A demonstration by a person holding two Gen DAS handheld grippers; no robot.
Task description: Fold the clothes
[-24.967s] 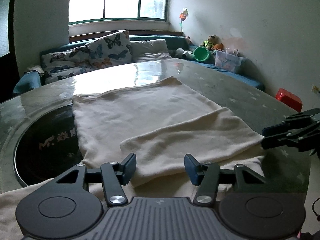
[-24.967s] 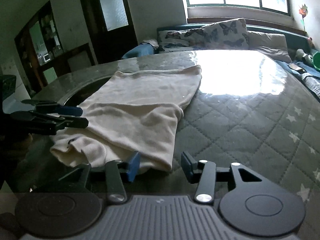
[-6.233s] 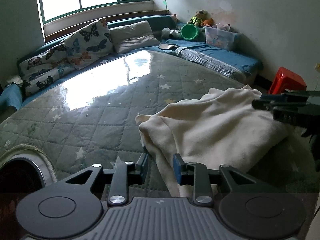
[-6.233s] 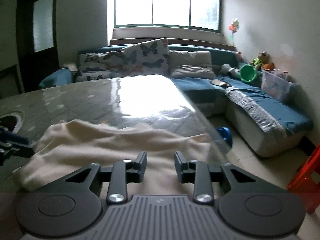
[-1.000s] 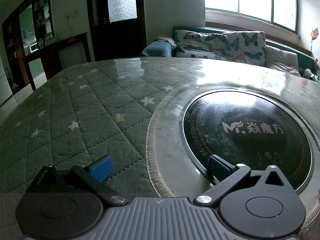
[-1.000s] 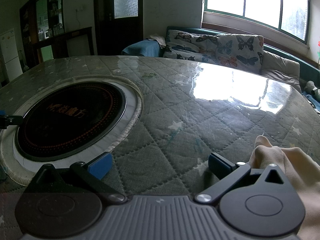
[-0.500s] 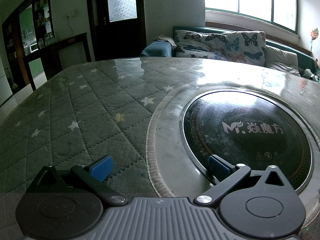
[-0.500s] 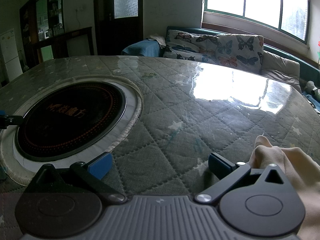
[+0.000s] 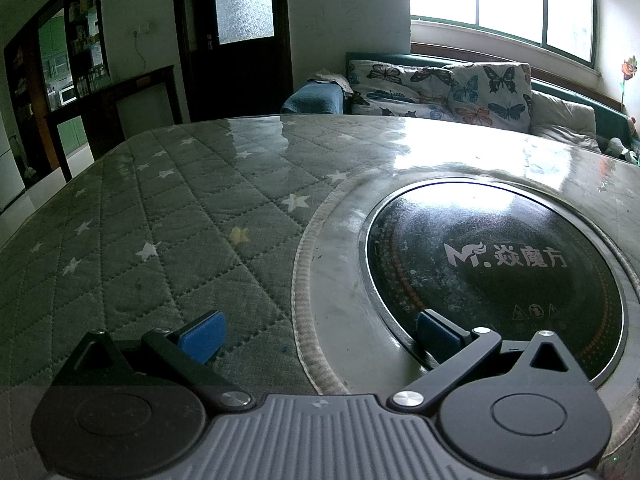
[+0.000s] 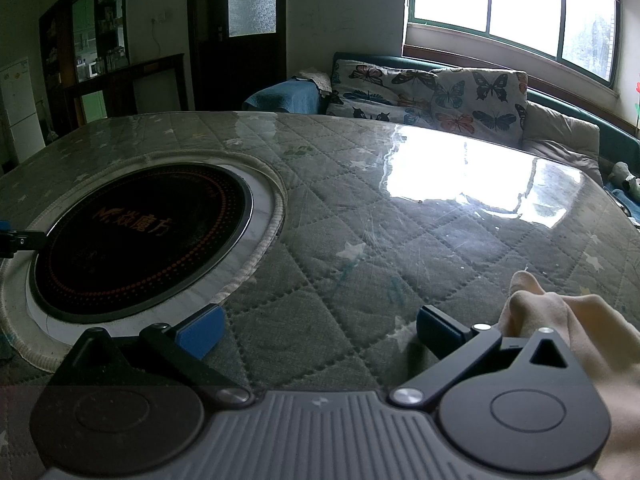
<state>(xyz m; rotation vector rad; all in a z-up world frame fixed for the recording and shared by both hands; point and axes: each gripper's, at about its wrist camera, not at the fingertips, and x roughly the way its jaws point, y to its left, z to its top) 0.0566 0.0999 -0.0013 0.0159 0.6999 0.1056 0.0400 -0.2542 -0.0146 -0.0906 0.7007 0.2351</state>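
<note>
Cream garment (image 10: 576, 332): bunched at the lower right of the right wrist view, beside the right gripper (image 10: 320, 330), only partly seen, so the neatness of the fold cannot be judged. Right gripper and left gripper (image 9: 318, 332): jaws spread wide, nothing held. Folding is judged finished or nearly so; the quilted table (image 10: 360, 216) and round black hob (image 9: 500, 276) carry no other clothes.

I count one cream garment (image 10: 576, 320), one round black cooktop (image 9: 496, 280), two butterfly cushions (image 10: 432, 92), and my two hand-held grippers (image 9: 320, 334) (image 10: 320, 330).
</note>
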